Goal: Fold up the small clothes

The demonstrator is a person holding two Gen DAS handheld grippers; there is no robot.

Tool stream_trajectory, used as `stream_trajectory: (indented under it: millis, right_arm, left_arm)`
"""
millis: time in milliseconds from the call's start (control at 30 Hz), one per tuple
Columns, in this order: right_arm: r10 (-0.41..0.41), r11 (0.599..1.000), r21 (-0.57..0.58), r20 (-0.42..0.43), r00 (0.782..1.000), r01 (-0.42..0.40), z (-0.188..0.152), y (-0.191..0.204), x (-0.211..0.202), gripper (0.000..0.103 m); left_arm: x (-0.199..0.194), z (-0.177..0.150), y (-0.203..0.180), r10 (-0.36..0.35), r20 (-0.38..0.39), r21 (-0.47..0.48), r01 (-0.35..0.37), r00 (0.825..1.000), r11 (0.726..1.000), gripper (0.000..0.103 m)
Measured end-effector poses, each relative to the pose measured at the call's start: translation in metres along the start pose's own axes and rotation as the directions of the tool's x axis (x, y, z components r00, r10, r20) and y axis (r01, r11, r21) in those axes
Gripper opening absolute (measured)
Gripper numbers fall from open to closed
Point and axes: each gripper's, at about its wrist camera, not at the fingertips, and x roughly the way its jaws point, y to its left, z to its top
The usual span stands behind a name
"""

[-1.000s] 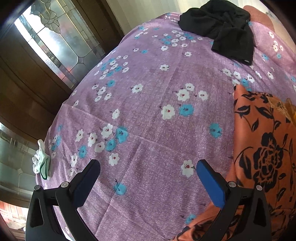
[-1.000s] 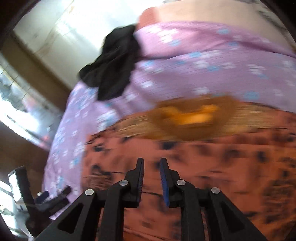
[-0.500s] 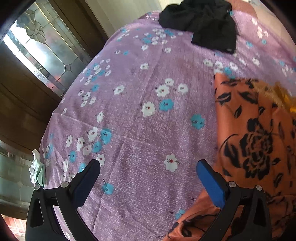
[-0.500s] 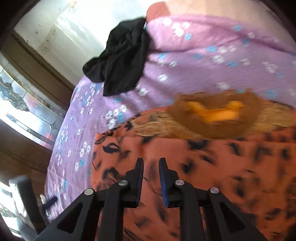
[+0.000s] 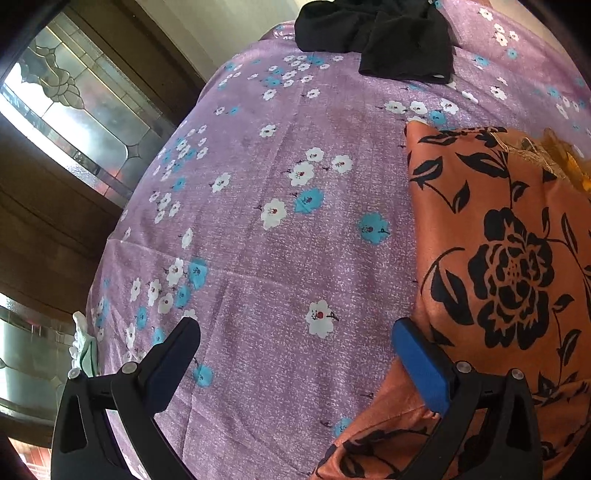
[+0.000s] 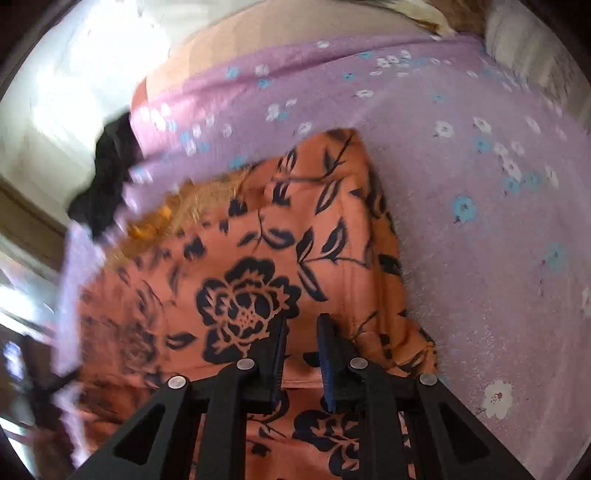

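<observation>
An orange garment with black flowers [image 5: 498, 240] lies flat on the purple flowered bedsheet [image 5: 277, 258]. Its gold-trimmed neck [image 5: 554, 155] points to the far side. My left gripper [image 5: 295, 328] hangs open and wide over the sheet, with its right finger at the garment's left edge and nothing between the fingers. In the right wrist view, my right gripper [image 6: 303, 321] hovers over the orange garment [image 6: 258, 258] near its right edge. Its jaws stand a narrow gap apart and I see no cloth pinched between them.
A heap of black clothing [image 5: 388, 33] lies at the far end of the bed, also seen as black clothing [image 6: 107, 173] in the blurred right view. A dark wooden door with leaded glass [image 5: 74, 110] stands left of the bed. A white-green item [image 5: 83, 350] sits at the bed's left edge.
The right gripper has swept sideways across the garment to its right edge, its gap unchanged. The left gripper has shifted slightly and rolled a little, staying open.
</observation>
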Motion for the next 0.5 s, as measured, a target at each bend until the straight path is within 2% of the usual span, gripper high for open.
stream_trajectory:
  millis: [133,233,333,400,500]
  right_arm:
    - [0.004,1.0,0.024,0.083,0.997,-0.006,0.032,0.005,-0.005,0.022]
    - [-0.022,0.999,0.043,0.129,0.991,0.017,0.055,0.009,0.01,0.022]
    - [-0.057,0.996,0.074,0.042,0.997,0.054,0.068,0.003,0.051,0.025]
    - [-0.045,0.996,0.079,0.096,0.994,0.038,0.071,-0.001,0.053,0.025]
    - [-0.037,0.996,0.083,0.079,0.996,0.031,0.07,0.002,0.045,0.025]
  left_arm:
    - [-0.011,0.004,-0.002,0.022,0.047,-0.016,-0.022,0.999,1.0,0.103]
    - [-0.016,0.007,-0.006,0.017,0.067,-0.027,-0.015,0.998,1.0,0.103]
    - [-0.011,0.009,-0.018,0.04,0.052,-0.005,-0.04,0.998,0.999,0.103]
    - [-0.007,0.01,-0.022,0.072,0.052,0.005,-0.072,0.996,0.997,0.103]
    - [-0.004,0.011,-0.021,0.074,0.04,-0.007,-0.074,0.996,0.997,0.103]
